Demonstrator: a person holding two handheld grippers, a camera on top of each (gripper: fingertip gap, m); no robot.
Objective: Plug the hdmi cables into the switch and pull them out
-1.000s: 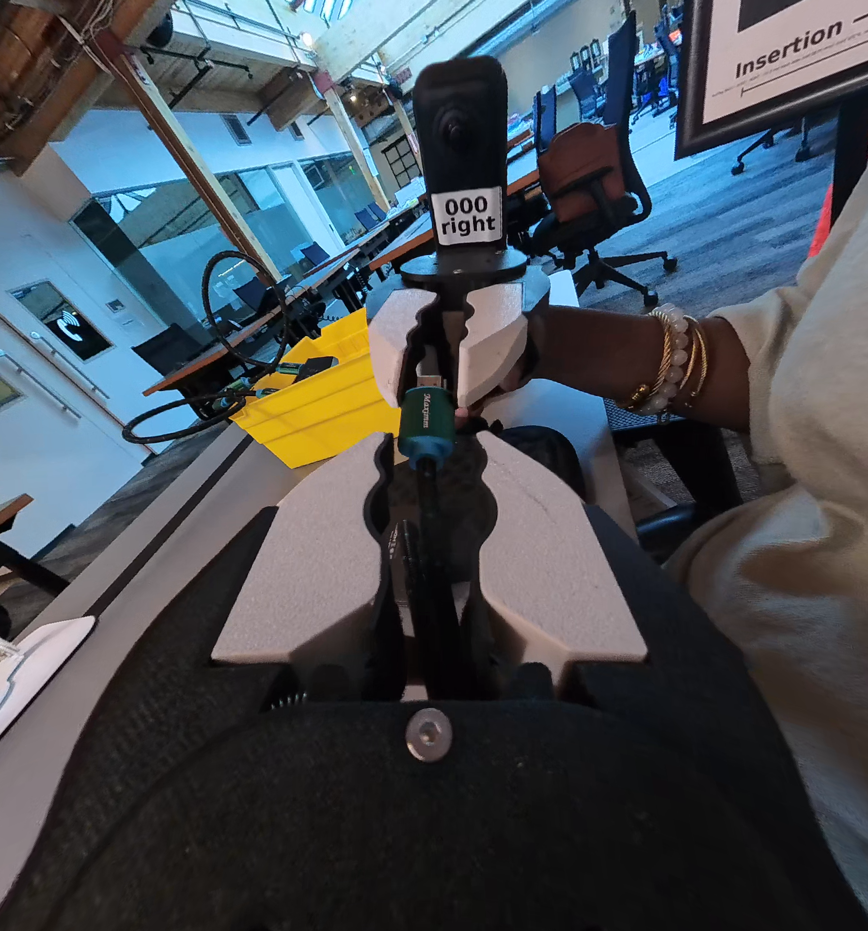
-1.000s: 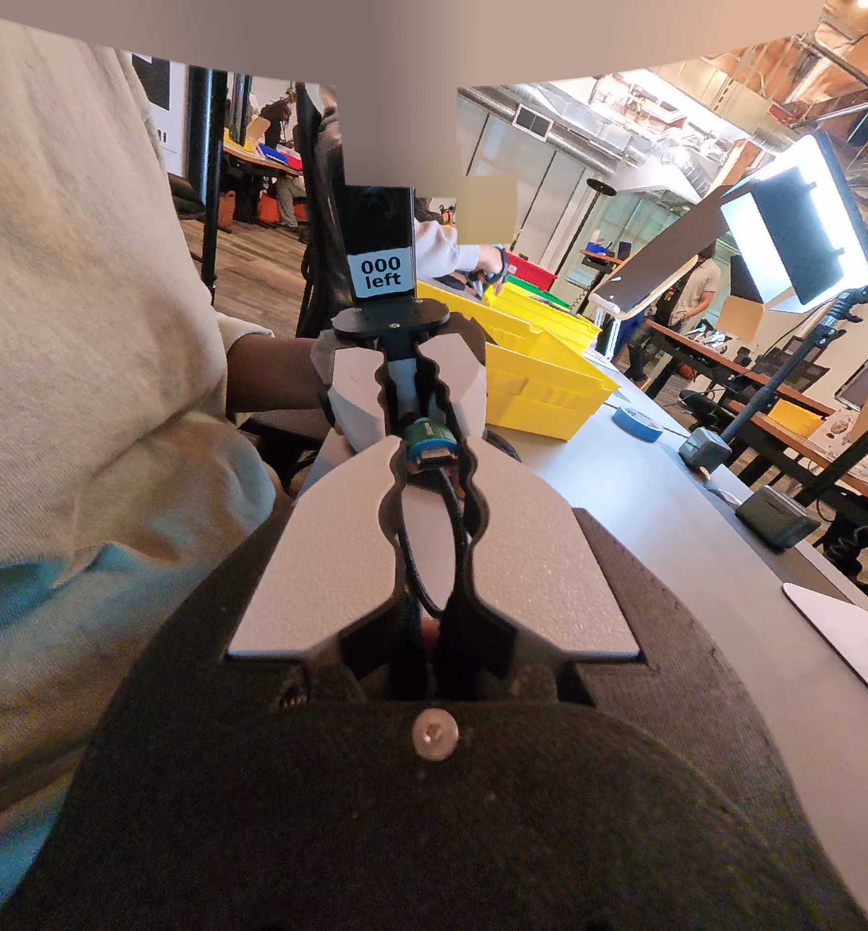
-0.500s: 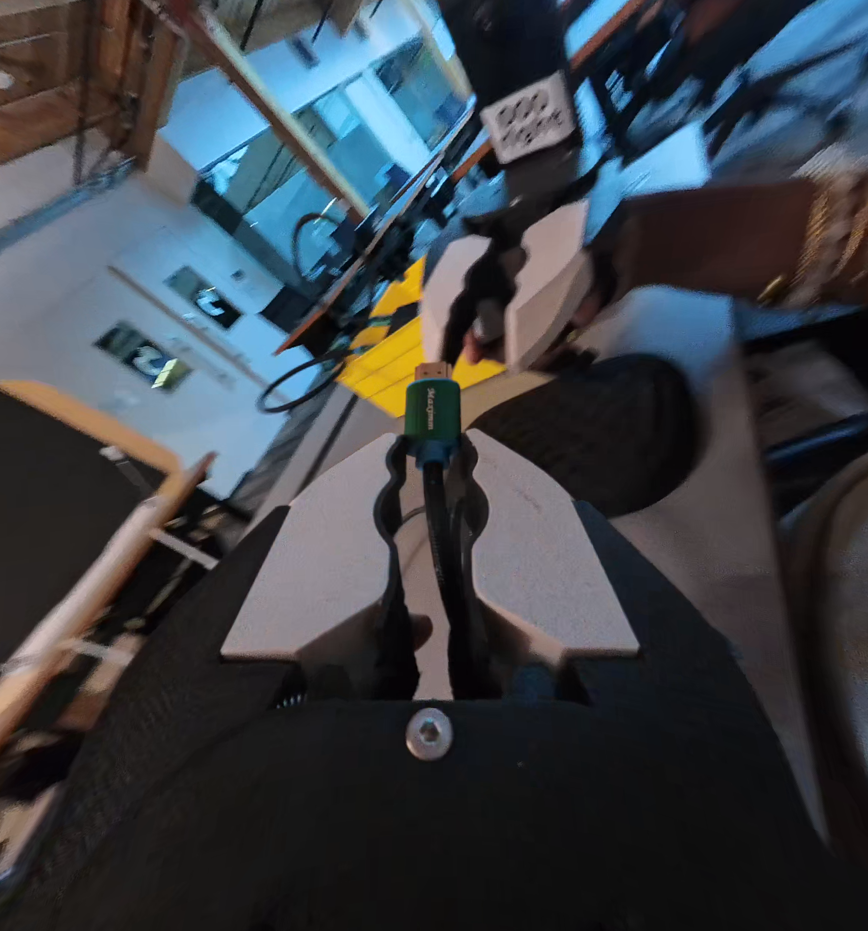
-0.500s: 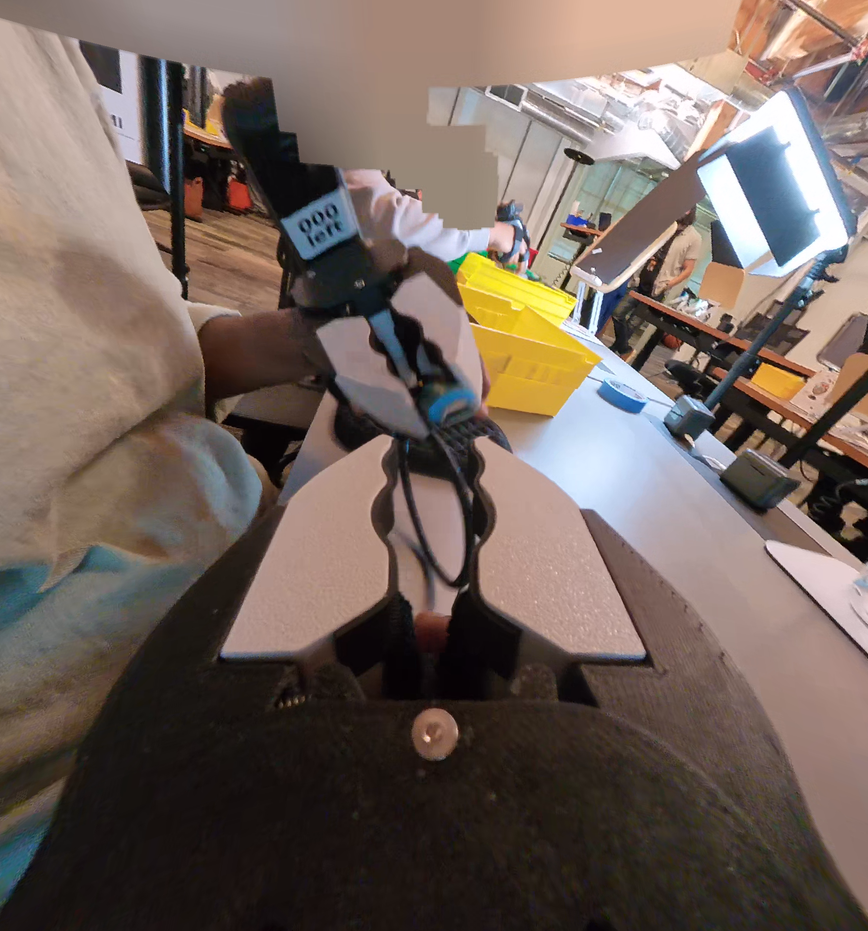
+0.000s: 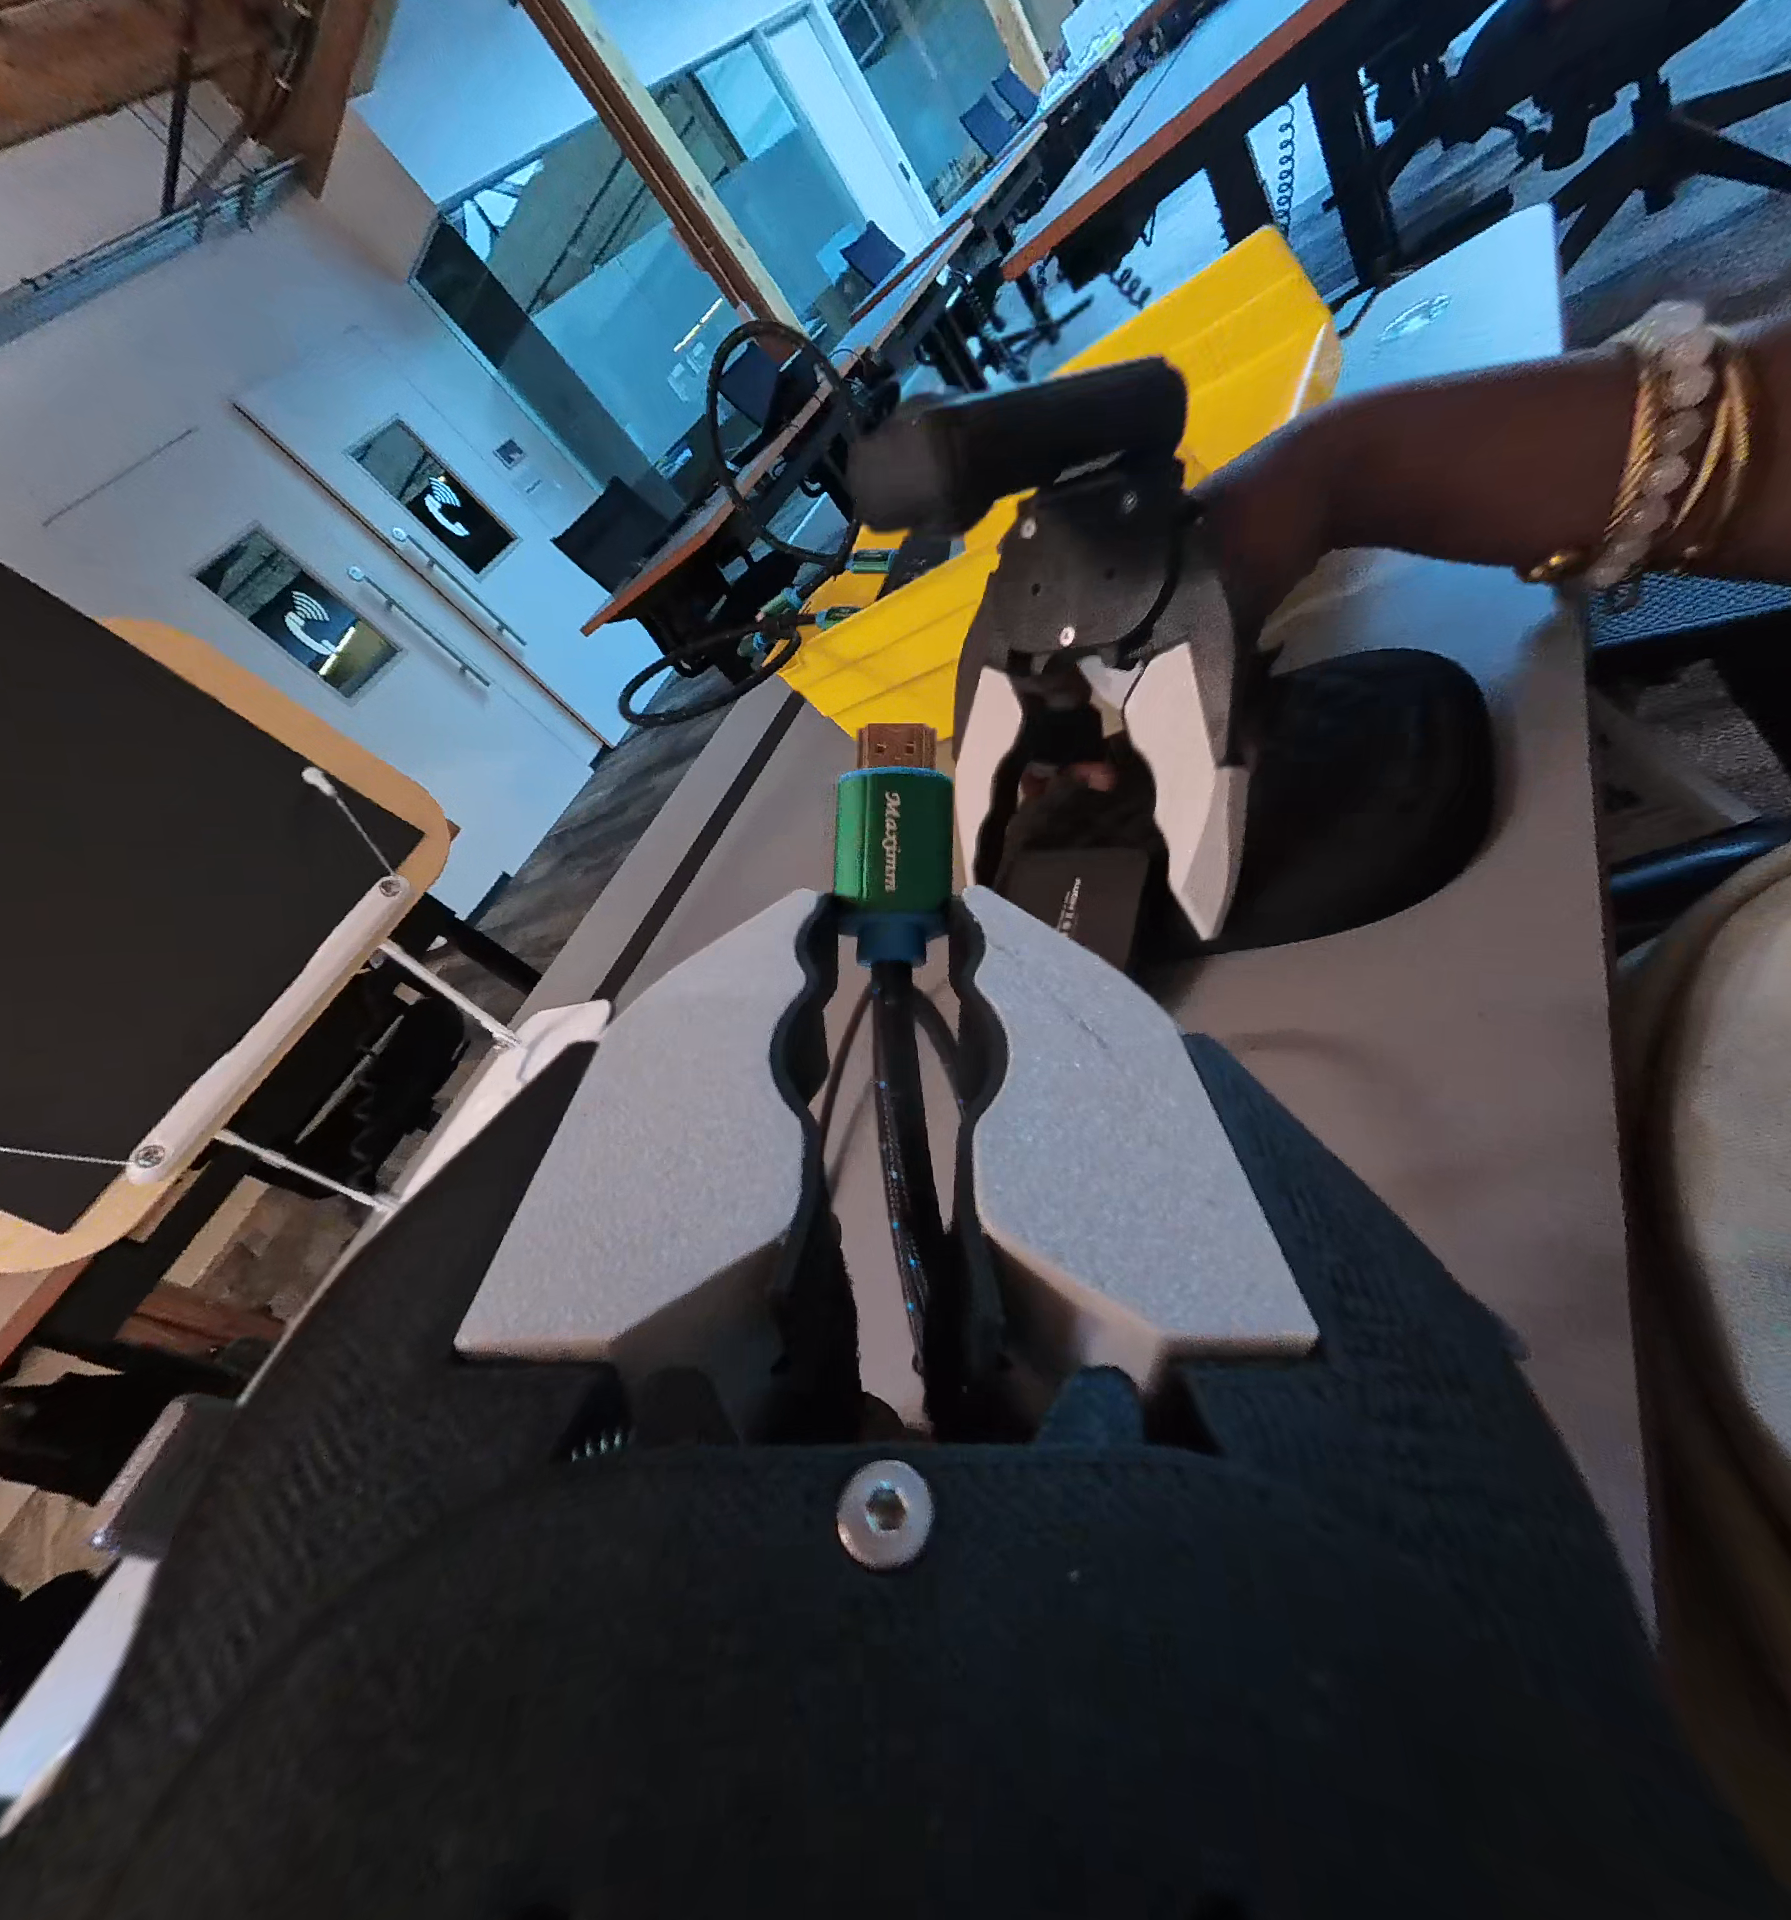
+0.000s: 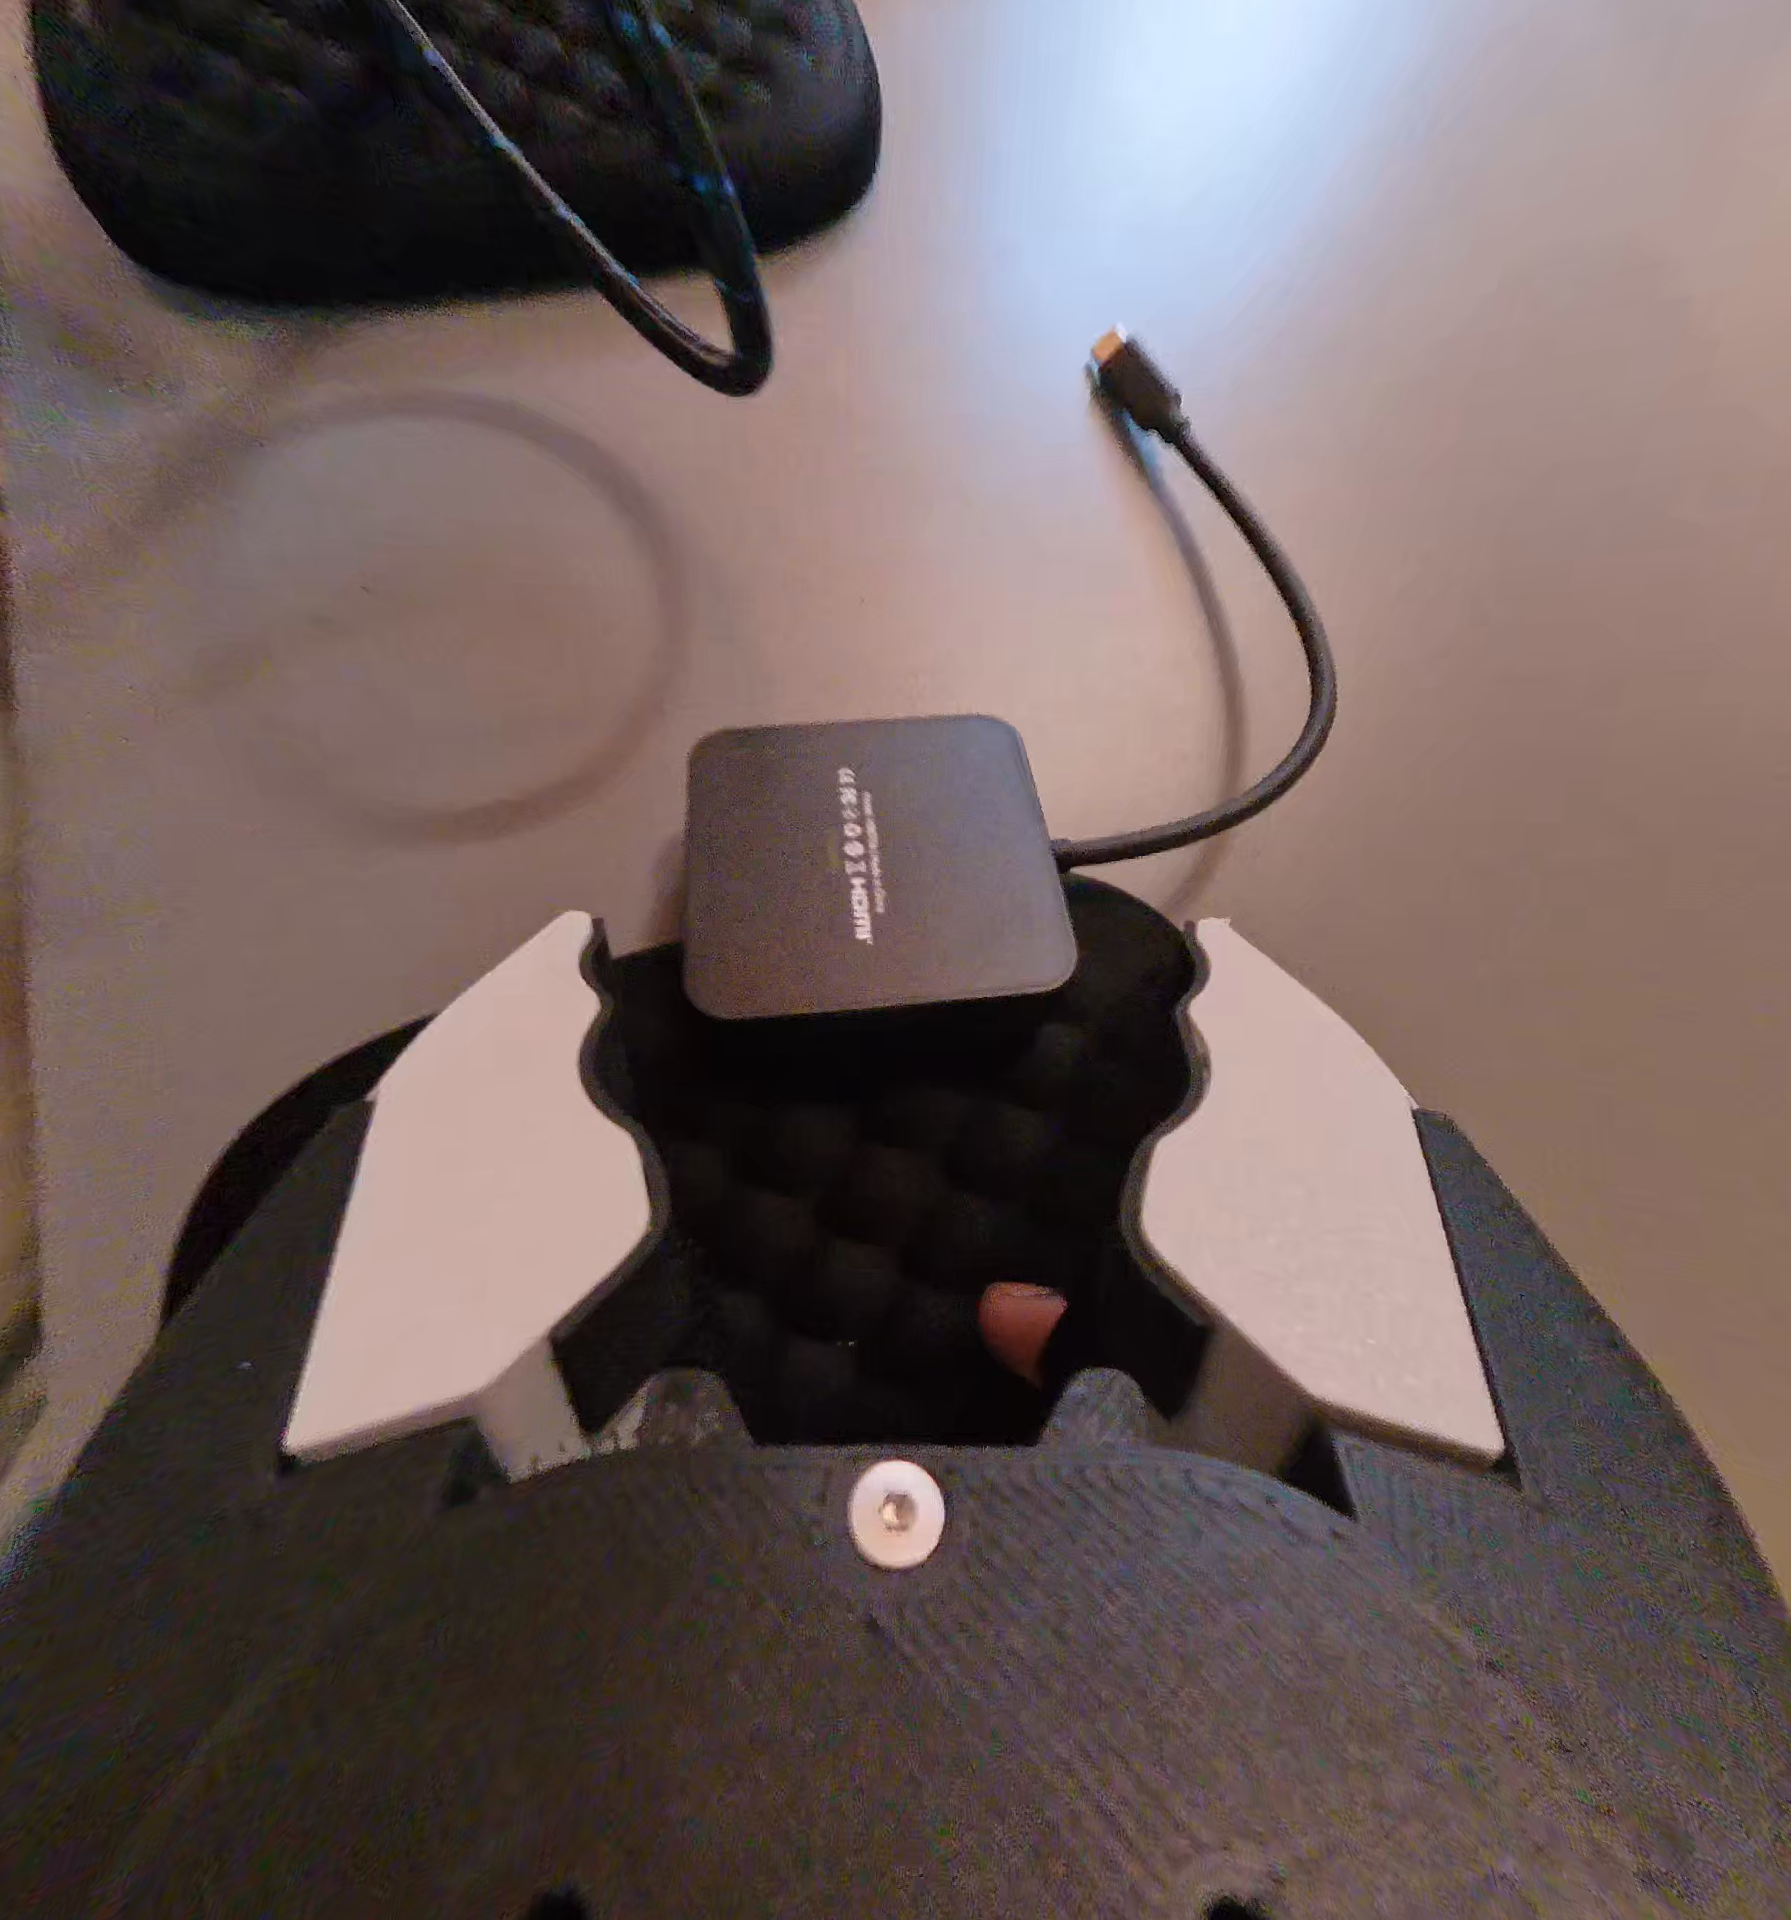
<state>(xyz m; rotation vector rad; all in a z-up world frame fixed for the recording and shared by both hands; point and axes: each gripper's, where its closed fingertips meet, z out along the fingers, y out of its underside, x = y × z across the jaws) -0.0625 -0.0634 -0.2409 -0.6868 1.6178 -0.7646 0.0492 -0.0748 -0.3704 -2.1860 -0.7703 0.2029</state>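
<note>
The left tool (image 5: 889,914) was clamped narrow on a green HDMI plug (image 5: 889,831), gripping it at the blue collar so the green shell and its gold metal tip stuck out past the fingertips toward twelve o'clock. The braided black cable (image 5: 901,1174) ran back between the two fingers toward six o'clock. In that same left wrist view the right tool (image 5: 1093,800) hung at about one o'clock, pointed down at the grey counter (image 5: 1390,1091), with a braceleted wrist (image 5: 1660,447) behind it. A yellow bin (image 5: 1213,343) sat farther along the counter at one o'clock, with loops of black cable beside it.

From the right wrist view, the right tool (image 6: 896,940) was spread wide and held nothing. The black HDMI switch (image 6: 870,862) lay flat just ahead of the fingertips at twelve o'clock, its near edge resting on a black dimpled foam pad (image 6: 870,1164) (the far part seemed to overhang the counter (image 6: 1493,520); I could not tell whether it touched). No plug was in the edges of the switch that showed. Its own thin black lead (image 6: 1286,675) left the right side and curled up toward one o'clock, ending in a small loose connector (image 6: 1119,358). A second black pad (image 6: 351,135) lay at eleven o'clock with a loop of cable (image 6: 704,312) draped off it.
</note>
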